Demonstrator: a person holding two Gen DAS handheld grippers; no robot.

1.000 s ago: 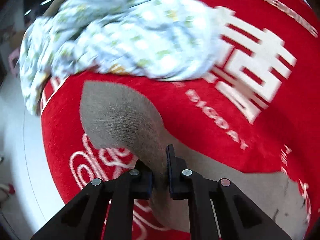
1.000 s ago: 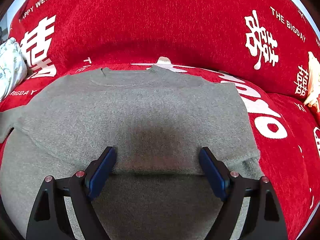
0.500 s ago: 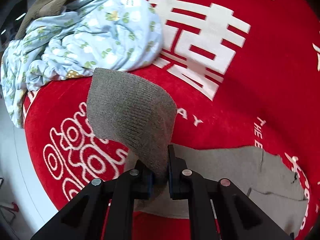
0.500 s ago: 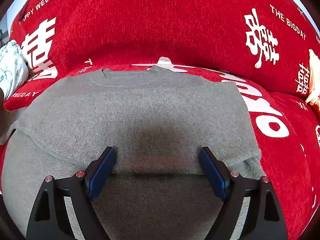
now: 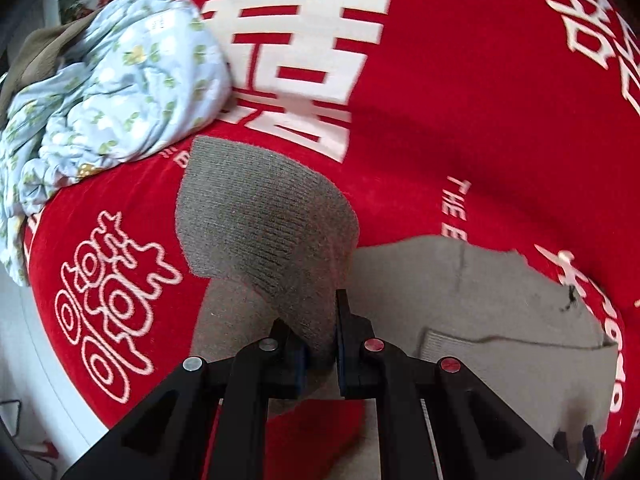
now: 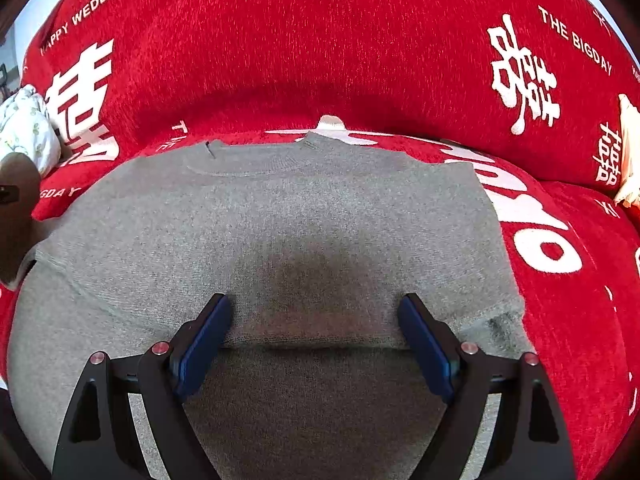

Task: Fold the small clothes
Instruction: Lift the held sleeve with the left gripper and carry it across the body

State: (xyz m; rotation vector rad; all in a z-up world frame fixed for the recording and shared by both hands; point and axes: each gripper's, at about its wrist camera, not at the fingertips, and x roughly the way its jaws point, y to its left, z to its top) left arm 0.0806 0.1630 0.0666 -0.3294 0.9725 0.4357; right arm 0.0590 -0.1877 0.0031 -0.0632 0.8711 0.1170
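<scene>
A small grey knit sweater (image 6: 280, 216) lies flat on a red sofa cover, neckline toward the backrest. My left gripper (image 5: 320, 316) is shut on the sweater's left sleeve (image 5: 260, 216), whose ribbed cuff end stands up in front of the camera, lifted over the sweater's body (image 5: 480, 304). That raised sleeve also shows at the far left edge of the right wrist view, sleeve (image 6: 18, 208). My right gripper (image 6: 314, 320) stands open above the sweater's middle, near a fold line across the body, its blue pads (image 6: 204, 336) spread wide with nothing pinched between them.
A crumpled light-blue floral garment (image 5: 116, 76) lies piled at the sofa's left end, over a brown cloth (image 5: 36, 52). The red cover (image 6: 320, 40) with white lettering drapes seat and backrest. A pale cloth (image 6: 630, 160) peeks in at the right edge. White floor (image 5: 24, 360) lies left.
My left gripper has carried the sleeve rightward across the sofa toward the sweater's body, and the floral pile has slid to the left of its view. The right gripper has stayed still and open.
</scene>
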